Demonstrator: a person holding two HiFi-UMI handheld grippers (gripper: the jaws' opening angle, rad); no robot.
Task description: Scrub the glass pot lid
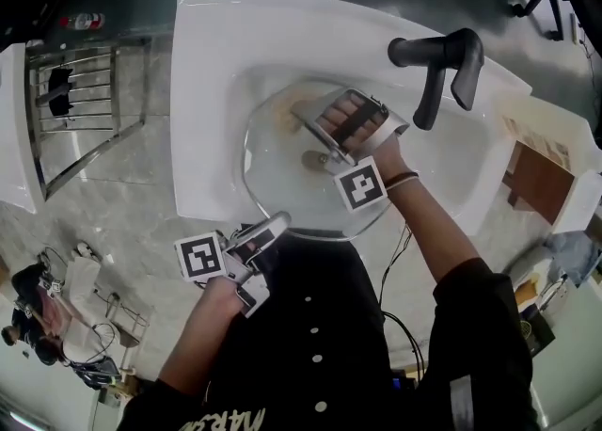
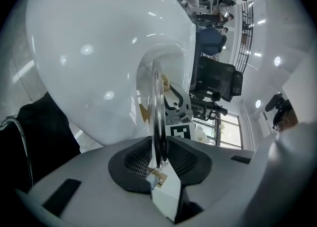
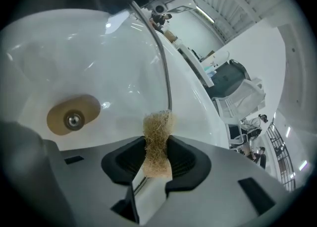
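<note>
the left gripper [image 1: 268, 227] [image 2: 161, 159] has its jaws drawn in on the near rim of the lid [image 1: 282, 189] [image 2: 158, 112]. in the left gripper view the rim runs edge-on between the two dark pads [image 2: 136, 159], which press on it from either side. the hand [image 1: 221, 302] behind it sits just in front of the sink [image 1: 207, 90], close to the person's dark shirt [image 1: 320, 326].

the right gripper [image 1: 324, 133] [image 3: 157, 156] is closed on a tan, fibrous scrubber [image 3: 157, 141]. the scrubber is pinched at its middle, and its frayed end sticks out past the pads toward the lid's glass [image 3: 99, 67]. this gripper reaches down into the basin over the lid, its marker cube [image 1: 360, 184] toward the person.

the lid is a round glass one with a metal rim. it lies over the white basin, with its near edge at the sink's front lip where the left gripper holds it. its knob [image 1: 315, 161] [image 3: 73, 117] shows as a tan disc with a metal screw at the centre, just beside the right gripper's tip in the head view. in the right gripper view it is apart from the scrubber, to the left.

a black tap [image 1: 437, 62] stands at the sink's far right corner. a wire rack [image 1: 85, 109] sits to the left of the sink, and a wooden box [image 1: 536, 180] to the right.
</note>
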